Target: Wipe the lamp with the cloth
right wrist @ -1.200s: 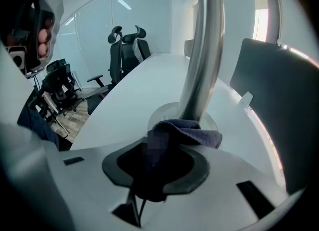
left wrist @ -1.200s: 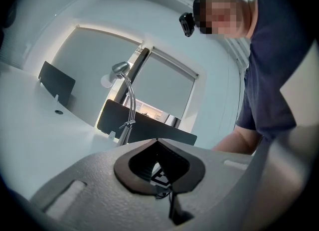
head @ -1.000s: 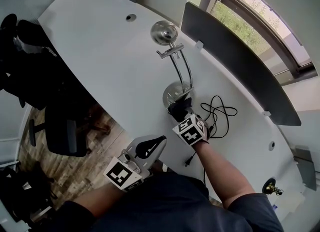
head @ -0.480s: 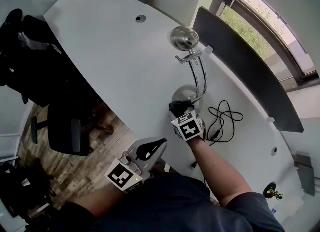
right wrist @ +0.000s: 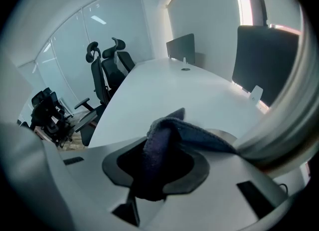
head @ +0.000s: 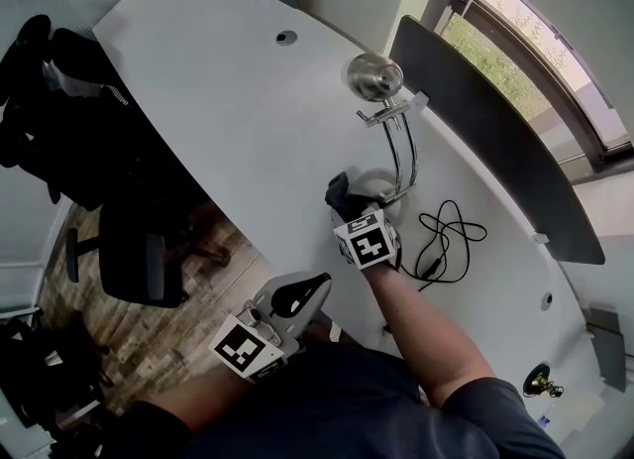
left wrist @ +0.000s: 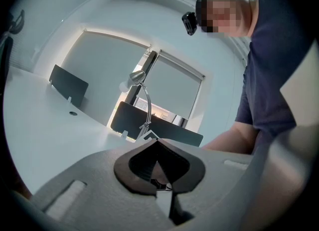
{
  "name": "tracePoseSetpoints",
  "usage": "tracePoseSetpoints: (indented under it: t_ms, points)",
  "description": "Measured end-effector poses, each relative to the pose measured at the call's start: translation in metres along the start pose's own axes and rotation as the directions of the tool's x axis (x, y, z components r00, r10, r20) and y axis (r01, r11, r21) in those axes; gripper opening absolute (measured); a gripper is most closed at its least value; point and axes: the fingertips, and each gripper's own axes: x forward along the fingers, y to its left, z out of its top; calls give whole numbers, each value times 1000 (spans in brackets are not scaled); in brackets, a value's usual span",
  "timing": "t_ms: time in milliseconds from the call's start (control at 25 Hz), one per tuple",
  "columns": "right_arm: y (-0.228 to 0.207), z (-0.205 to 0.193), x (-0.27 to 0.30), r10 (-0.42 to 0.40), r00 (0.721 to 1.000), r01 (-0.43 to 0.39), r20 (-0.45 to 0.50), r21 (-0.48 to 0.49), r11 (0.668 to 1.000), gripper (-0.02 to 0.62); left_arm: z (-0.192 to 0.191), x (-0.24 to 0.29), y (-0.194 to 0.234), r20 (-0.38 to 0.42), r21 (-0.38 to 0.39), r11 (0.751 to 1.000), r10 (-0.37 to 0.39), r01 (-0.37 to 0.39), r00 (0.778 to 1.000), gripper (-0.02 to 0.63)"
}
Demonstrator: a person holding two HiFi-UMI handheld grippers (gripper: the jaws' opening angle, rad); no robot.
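Observation:
A chrome desk lamp stands on the white desk (head: 228,100), with a round head (head: 374,76), thin double arms (head: 401,145) and a round base (head: 384,185). My right gripper (head: 340,199) is shut on a dark blue cloth (head: 335,191) and presses it against the left edge of the base. In the right gripper view the cloth (right wrist: 164,140) bulges out of the jaws, with the base rim (right wrist: 222,135) just behind it. My left gripper (head: 302,290) hangs at the desk's near edge, shut and holding nothing. From there, the lamp (left wrist: 143,93) is visible beyond the shut jaws.
A black cable (head: 446,239) lies coiled to the right of the base. A dark divider panel (head: 495,120) runs along the desk's far side below the window. Black office chairs (head: 129,259) stand on the floor to the left. A cable hole (head: 286,38) is at the far end.
My right gripper has carried the cloth from the front of the lamp base round to its left edge. The left gripper has stayed put.

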Motion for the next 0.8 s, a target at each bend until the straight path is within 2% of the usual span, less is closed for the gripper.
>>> tracePoseSetpoints:
  t_ms: [160,320,800]
  points:
    - [-3,6,2,-20,1000,20,19,28,999,112,0,-2,-2,1,-9,1000,3,-3,1000,6]
    - [-1,3,-4,-14,1000,13,24,15,1000,112,-2,-2,-3,0,-11,1000,6,-6,1000,6]
    - [-16,-47,-49,19,999,-19,-27,-8,1000,114,-7,21,-29,7,-1,999,-44,44,999,6]
